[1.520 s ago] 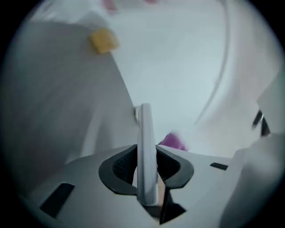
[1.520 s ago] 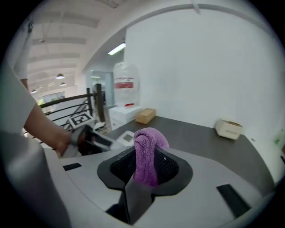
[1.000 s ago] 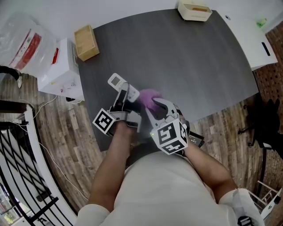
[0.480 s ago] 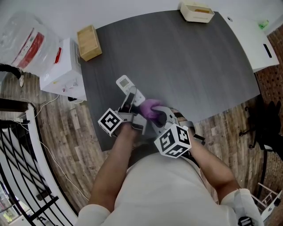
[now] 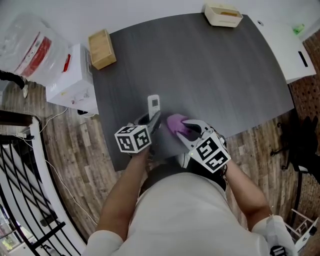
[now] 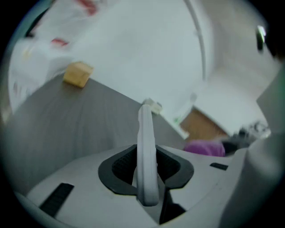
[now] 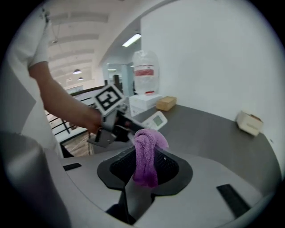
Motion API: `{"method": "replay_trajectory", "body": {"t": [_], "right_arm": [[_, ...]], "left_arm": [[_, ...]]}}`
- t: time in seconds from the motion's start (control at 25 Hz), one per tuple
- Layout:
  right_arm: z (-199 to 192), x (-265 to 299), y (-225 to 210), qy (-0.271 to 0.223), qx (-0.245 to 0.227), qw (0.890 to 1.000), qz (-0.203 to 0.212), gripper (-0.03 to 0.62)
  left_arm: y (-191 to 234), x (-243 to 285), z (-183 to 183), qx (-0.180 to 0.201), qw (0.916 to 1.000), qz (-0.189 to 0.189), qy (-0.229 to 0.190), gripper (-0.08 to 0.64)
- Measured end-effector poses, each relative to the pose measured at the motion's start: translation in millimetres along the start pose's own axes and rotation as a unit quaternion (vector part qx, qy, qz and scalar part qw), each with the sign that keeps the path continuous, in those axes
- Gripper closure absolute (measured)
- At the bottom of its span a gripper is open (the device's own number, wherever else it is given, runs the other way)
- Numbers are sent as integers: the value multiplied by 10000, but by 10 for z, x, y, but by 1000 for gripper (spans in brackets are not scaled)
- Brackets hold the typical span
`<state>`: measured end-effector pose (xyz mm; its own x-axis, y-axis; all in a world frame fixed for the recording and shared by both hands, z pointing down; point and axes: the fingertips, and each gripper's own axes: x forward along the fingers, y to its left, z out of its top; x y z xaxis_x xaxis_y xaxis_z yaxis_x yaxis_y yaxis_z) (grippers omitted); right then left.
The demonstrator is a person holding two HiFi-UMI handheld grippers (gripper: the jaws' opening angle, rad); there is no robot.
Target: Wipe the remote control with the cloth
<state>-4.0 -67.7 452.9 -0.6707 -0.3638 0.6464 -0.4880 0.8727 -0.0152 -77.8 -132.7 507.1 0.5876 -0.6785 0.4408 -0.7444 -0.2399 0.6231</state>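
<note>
My left gripper is shut on a white remote control, which points away over the dark grey table. In the left gripper view the remote stands on its narrow edge between the jaws. My right gripper is shut on a bunched purple cloth, just right of the remote and a small gap apart from it. The right gripper view has the cloth hanging from the jaws, and the remote's display end behind it. The cloth also shows at the right of the left gripper view.
A wooden box sits at the table's far left corner and a cream tray at its far edge. A white carton and a plastic bag stand left of the table. A white counter adjoins it on the right.
The left gripper has rolled the remote from face-up onto its edge and shifted it right and lower. The right gripper has drawn the cloth nearer and slightly right.
</note>
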Motion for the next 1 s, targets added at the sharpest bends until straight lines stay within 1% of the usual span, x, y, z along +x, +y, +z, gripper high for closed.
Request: {"method": "replay_trajectory", "body": {"t": [0.04, 0.08, 0.12, 0.16, 0.2, 0.28, 0.32, 0.36, 0.4, 0.48, 0.56, 0.64, 0.72, 0.8, 0.84, 0.88, 0.92, 1.0], "right_arm": [[-123, 47, -127, 168, 299, 9992, -214, 482], [-256, 118, -219, 357, 560, 9972, -352, 482], [-382, 202, -270, 531, 789, 9947, -395, 482], [-490, 290, -284, 670, 996, 9921, -356, 482], [-577, 369, -273, 770, 1194, 9895, -273, 482], [-709, 465, -246, 904, 1545, 9837, -139, 482], [-765, 477, -245, 960, 1681, 9810, -122, 482], [-821, 474, -255, 1017, 1790, 9785, -126, 482], [-872, 463, -269, 1068, 1879, 9763, -136, 482], [-955, 437, -298, 1123, 2014, 9729, -168, 482], [-1021, 416, -335, 1131, 2105, 9708, -220, 482], [-1077, 397, -375, 1123, 2161, 9695, -264, 482], [-1126, 358, -413, 1155, 2213, 9677, -344, 482], [-1149, 325, -449, 1204, 2273, 9654, -421, 482], [-1158, 322, -461, 1220, 2285, 9649, -435, 482], [-1155, 314, -469, 1244, 2279, 9646, -449, 482], [-1147, 303, -473, 1275, 2263, 9646, -459, 482], [-1138, 294, -468, 1348, 2213, 9648, -449, 482]], "left_arm": [[55, 21, -137, 934, 9935, 412, 504, 459], [96, 43, -272, 1772, 9766, 751, 962, 459], [116, 68, -396, 2468, 9548, 987, 1333, 459], [117, 95, -508, 3037, 9321, 1136, 1614, 459], [103, 119, -606, 3512, 9101, 1235, 1821, 458], [41, 148, -777, 4270, 8699, 1328, 2081, 457], [-1, 158, -858, 4562, 8529, 1313, 2172, 457], [-43, 169, -941, 4794, 8386, 1253, 2265, 457], [-80, 179, -1026, 4975, 8264, 1159, 2371, 450], [-141, 187, -1189, 5242, 8062, 948, 2574, 401], [-197, 179, -1283, 5453, 7907, 831, 2656, 362], [-250, 161, -1327, 5623, 7786, 754, 2682, 344], [-315, 126, -1382, 5773, 7680, 608, 2707, 315], [-375, 72, -1443, 5881, 7608, 444, 2708, 289], [-394, 38, -1476, 5903, 7595, 380, 2708, 278], [-406, 0, -1511, 5889, 7606, 325, 2713, 272], [-413, -41, -1542, 5834, 7648, 283, 2718, 268], [-393, -135, -1568, 5638, 7796, 265, 2713, 267]]}}
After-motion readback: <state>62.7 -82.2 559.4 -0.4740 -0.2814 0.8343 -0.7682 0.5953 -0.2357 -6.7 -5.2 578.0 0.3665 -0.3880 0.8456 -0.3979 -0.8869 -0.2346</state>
